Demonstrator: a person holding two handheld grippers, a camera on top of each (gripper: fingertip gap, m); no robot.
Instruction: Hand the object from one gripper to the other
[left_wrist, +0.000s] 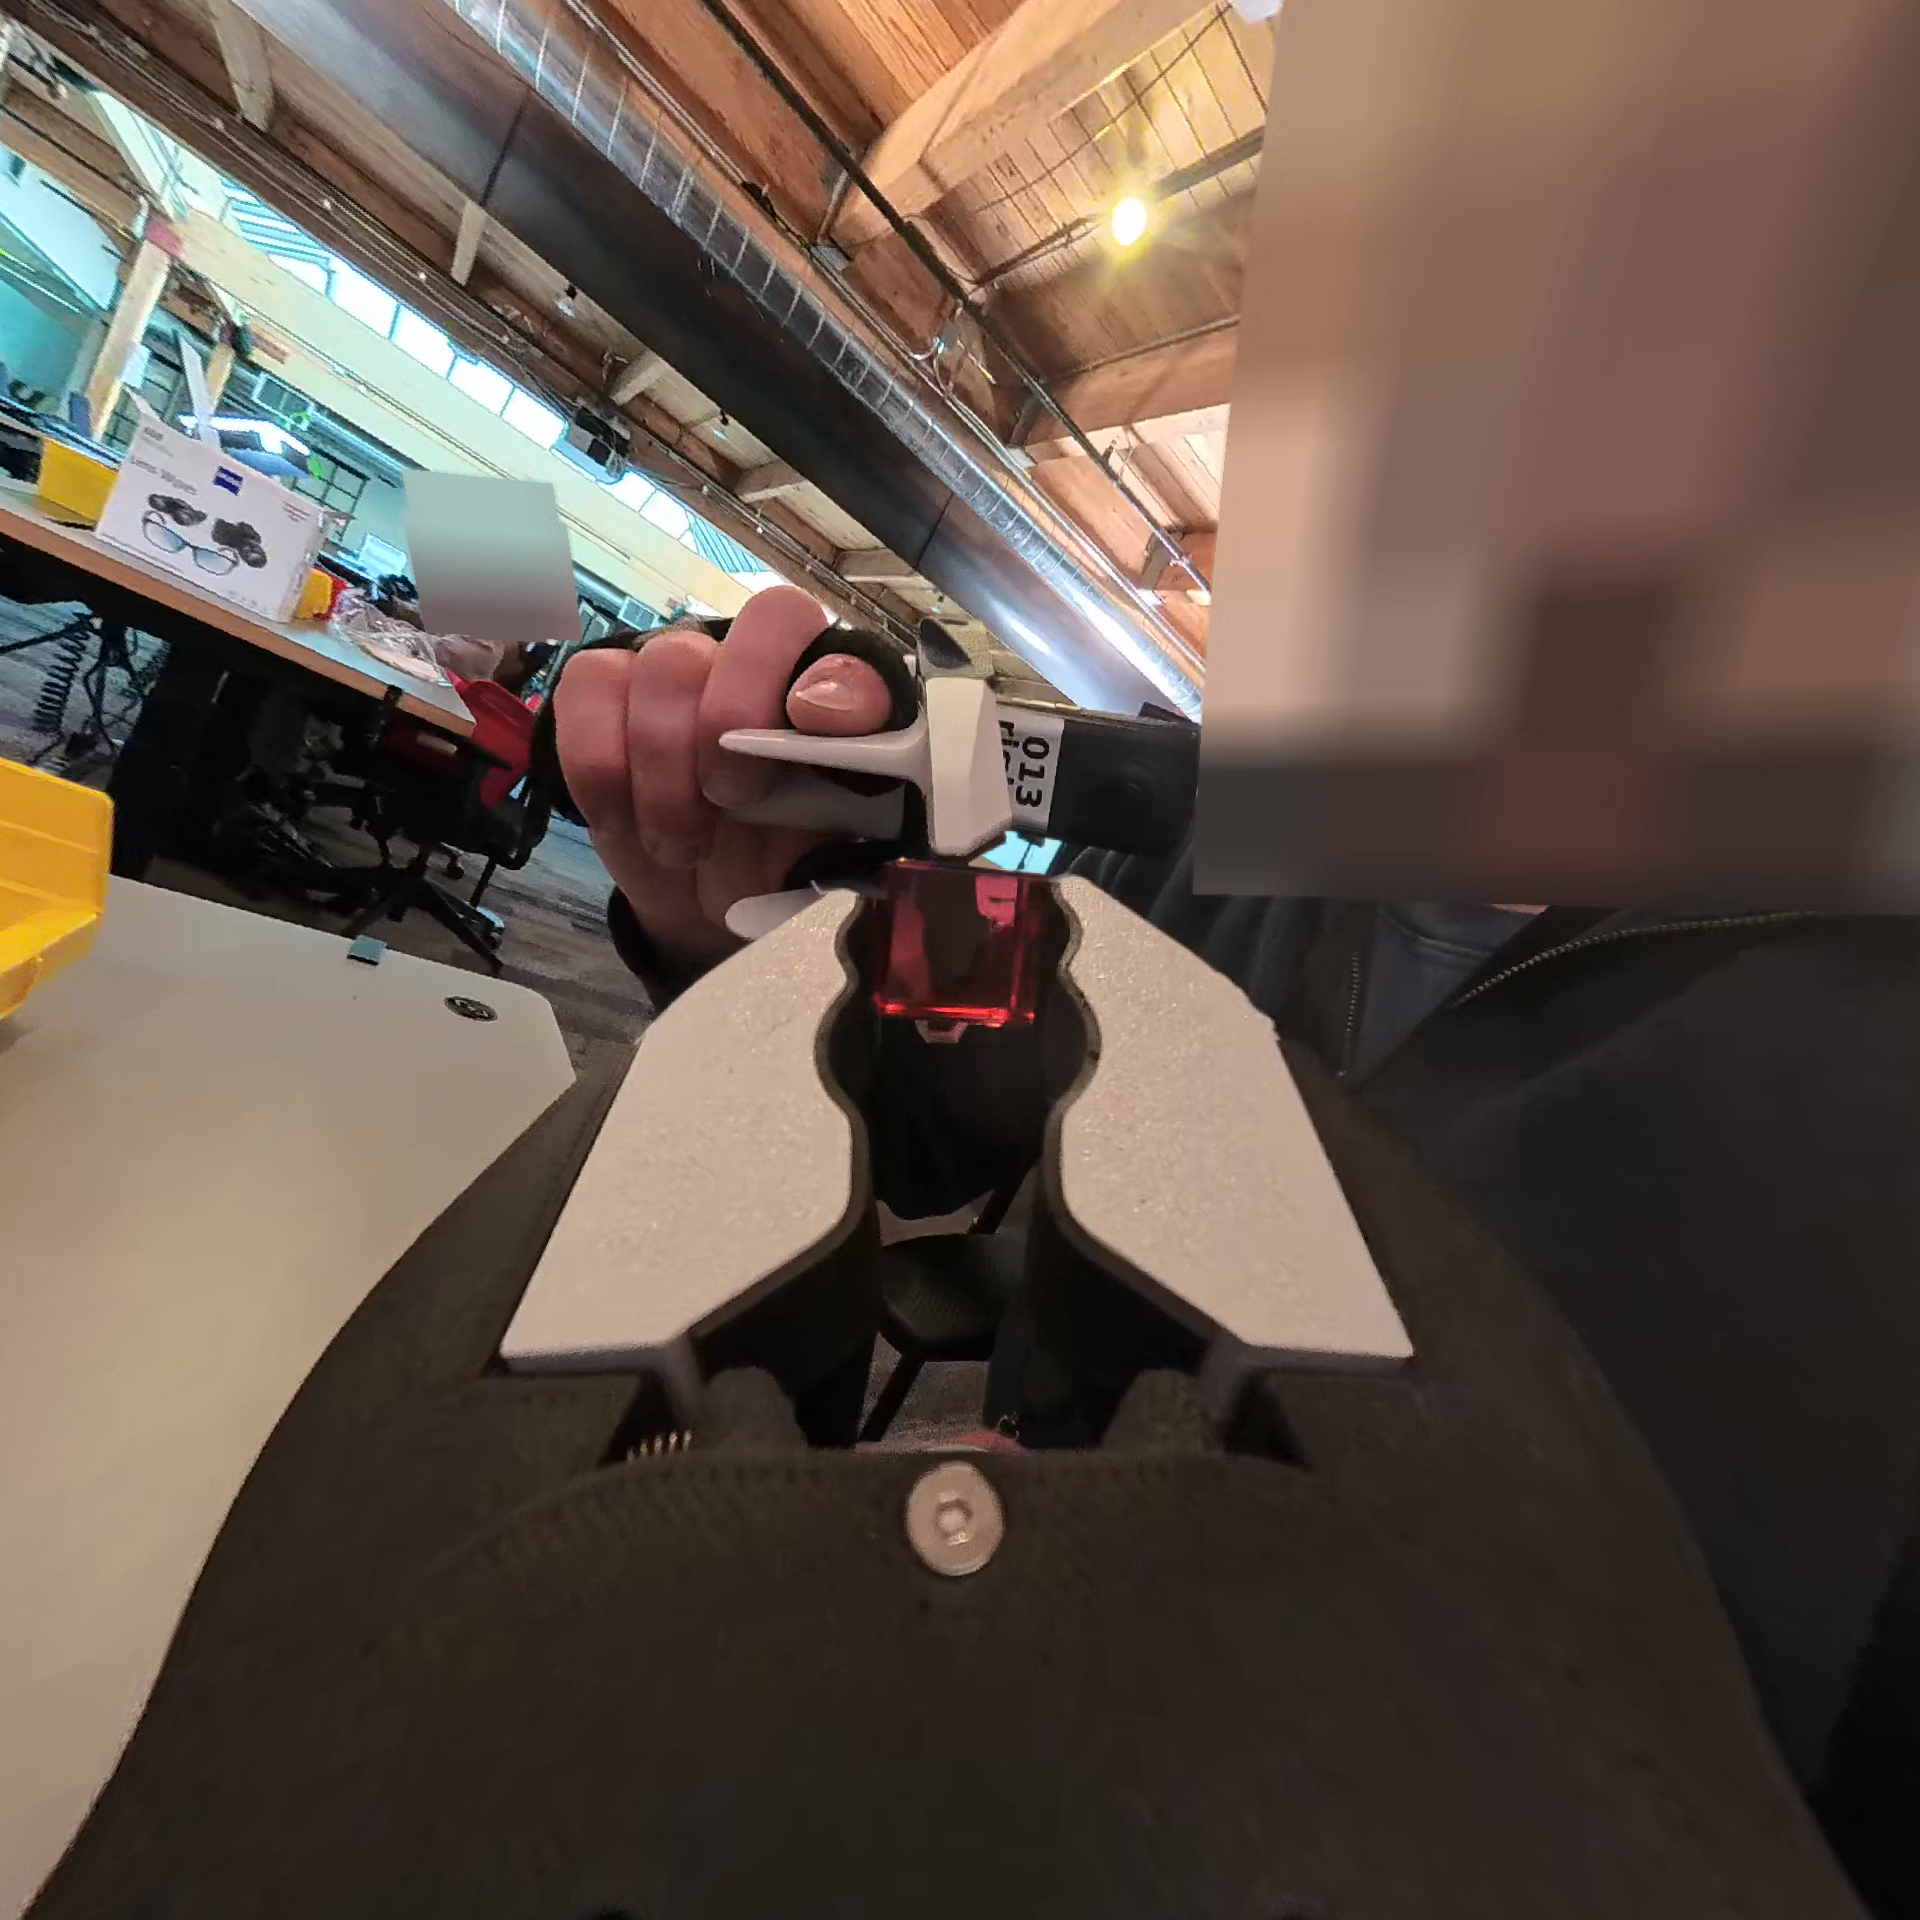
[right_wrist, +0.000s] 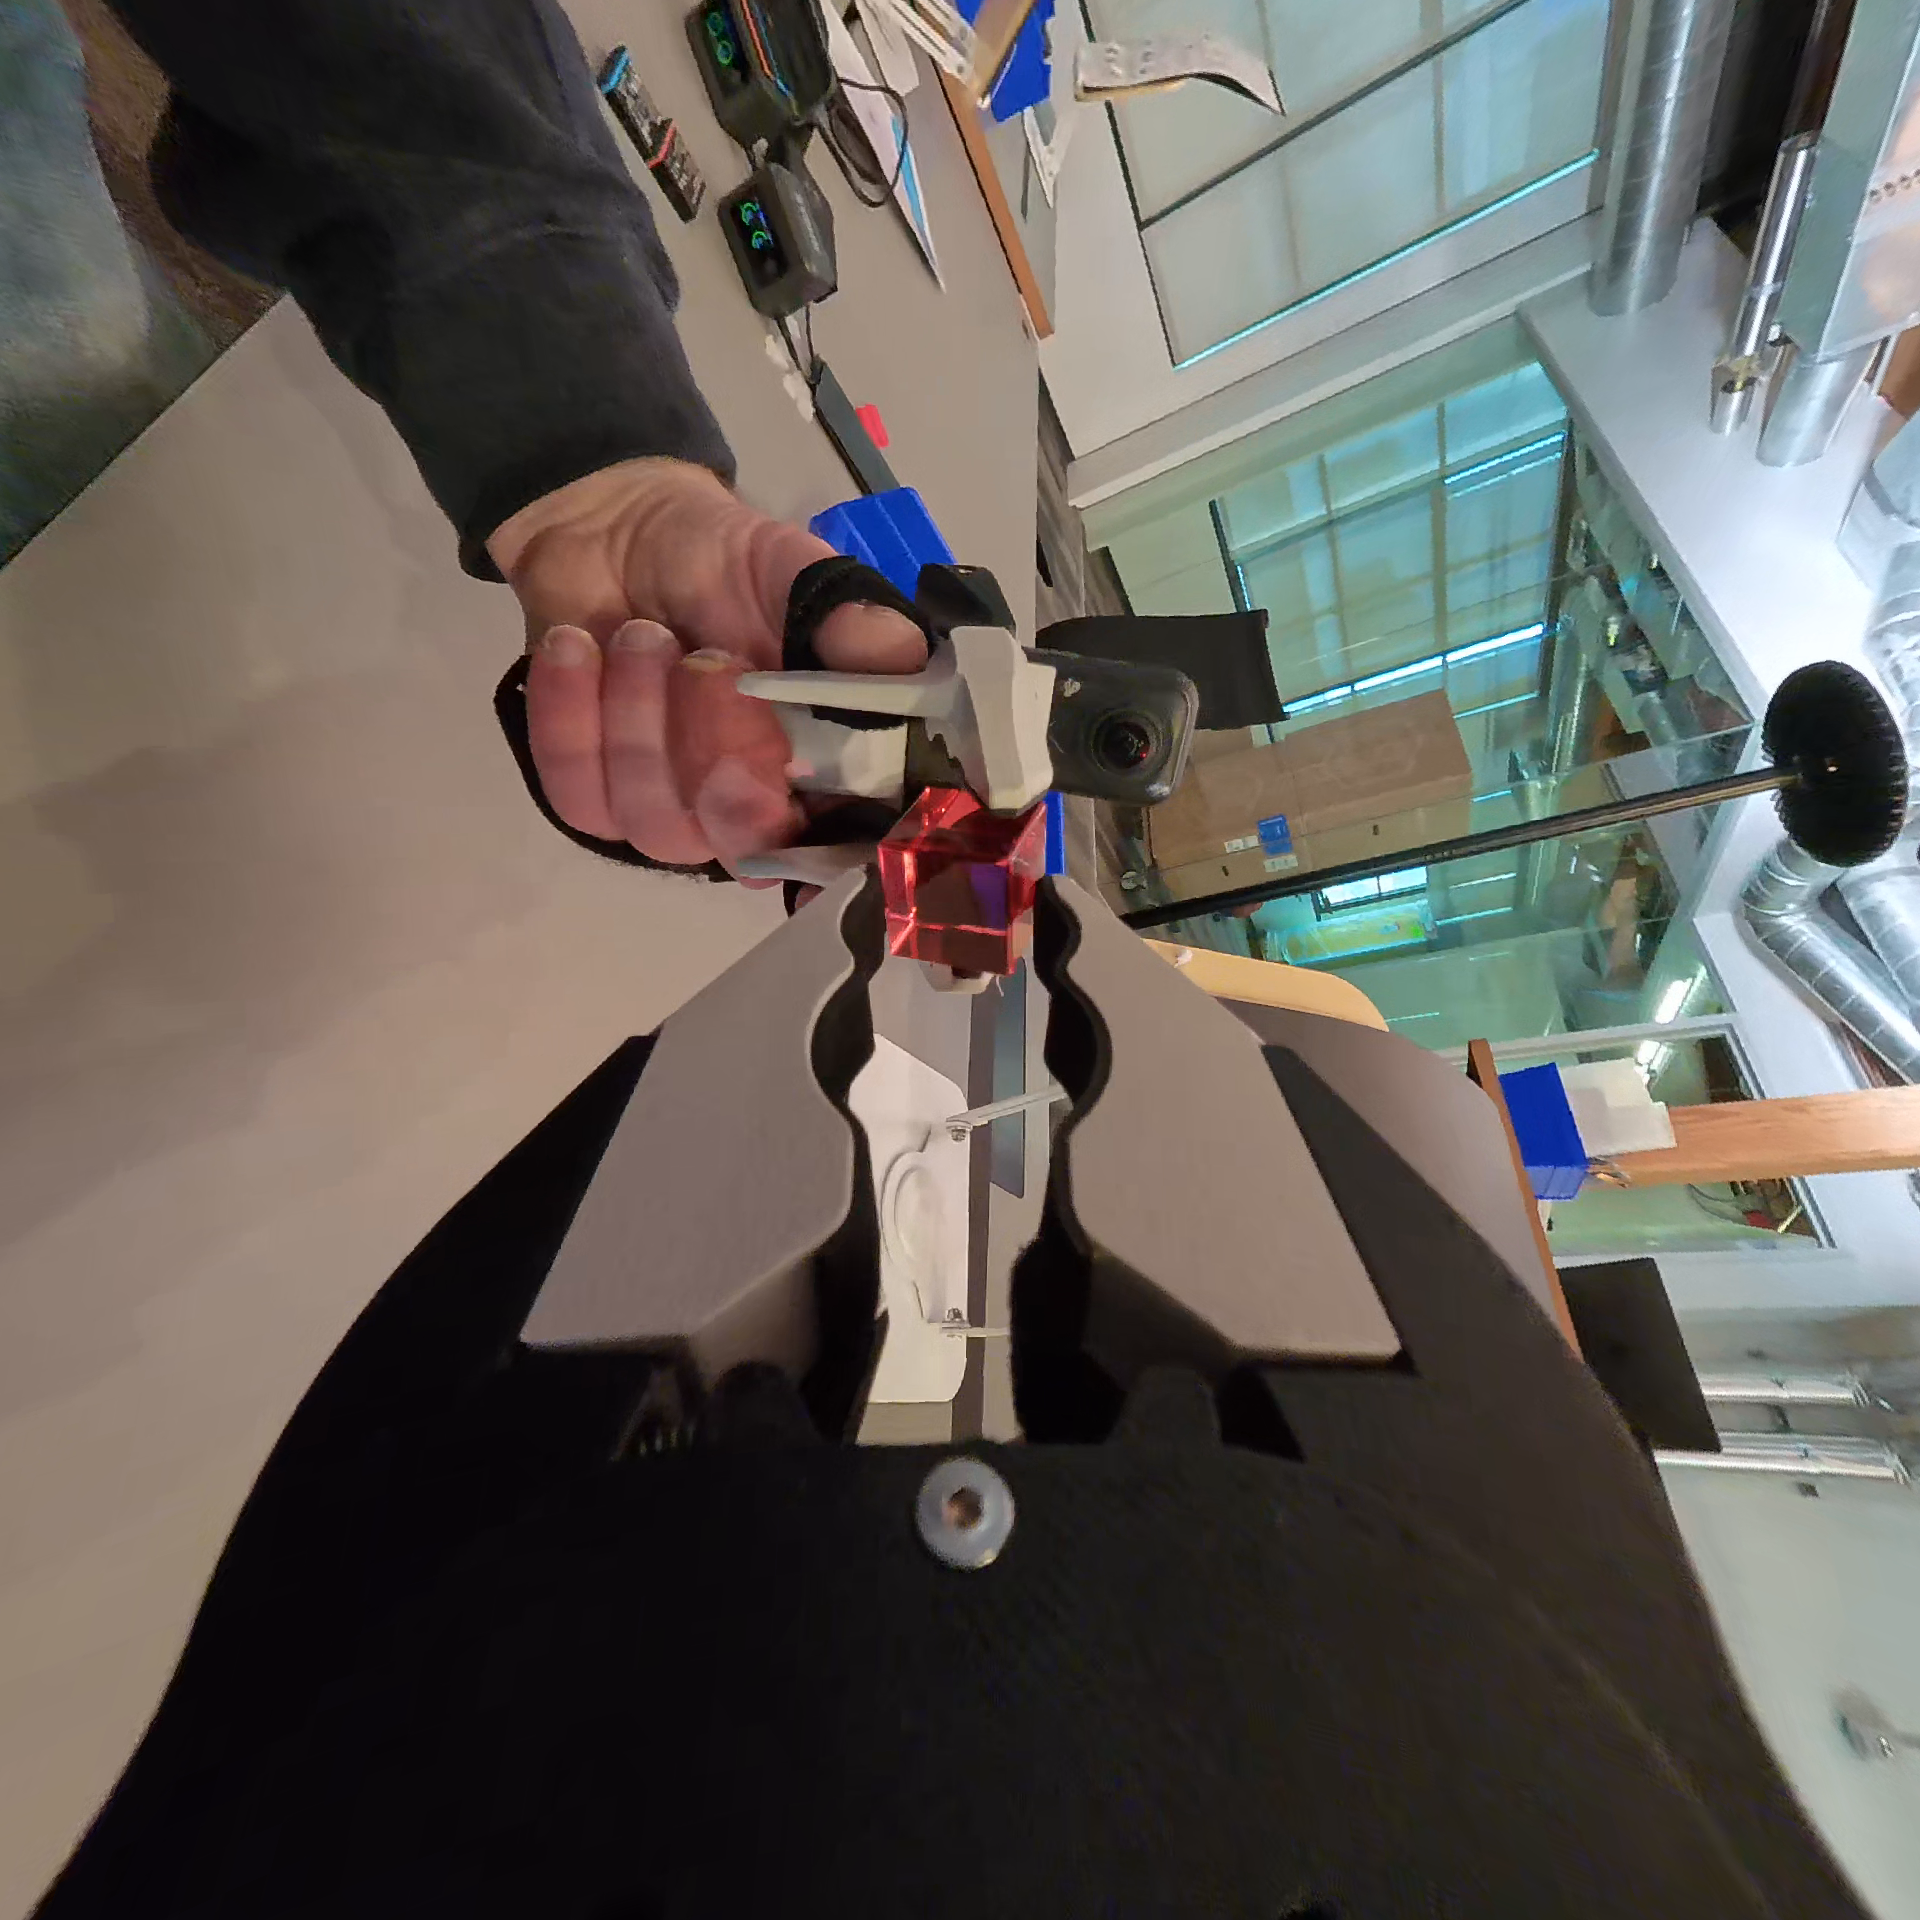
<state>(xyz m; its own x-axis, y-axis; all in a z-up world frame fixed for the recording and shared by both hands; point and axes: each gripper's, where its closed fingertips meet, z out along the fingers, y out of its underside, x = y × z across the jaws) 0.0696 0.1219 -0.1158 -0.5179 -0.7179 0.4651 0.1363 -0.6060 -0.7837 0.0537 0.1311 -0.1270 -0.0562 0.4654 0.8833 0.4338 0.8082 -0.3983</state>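
Note:
A clear red cube (left_wrist: 956, 951) sits between the tips of my left gripper (left_wrist: 956, 904), whose grey fingers close on its sides. In the right wrist view the same cube (right_wrist: 951, 904) sits between the tips of my right gripper (right_wrist: 956, 894), which also closes on it. The two grippers meet nose to nose, turned crosswise to each other, above the table. A hand (left_wrist: 665, 758) holds the right gripper's body (left_wrist: 966, 758) just past the cube. Another hand (right_wrist: 644, 707) holds the left gripper's body with its camera (right_wrist: 1122, 738). A small white fingertip shows under the cube in each view.
A yellow bin (left_wrist: 42, 883) stands on the white table (left_wrist: 260, 1143) at left. The person's dark jacket (left_wrist: 1610, 1143) fills the right. The right wrist view shows a grey table (right_wrist: 208, 935), blue bins (right_wrist: 883, 530), small screened devices (right_wrist: 779, 239) and a black brush on a rod (right_wrist: 1834, 774). Left and right tips are no more than a few centimetres apart.

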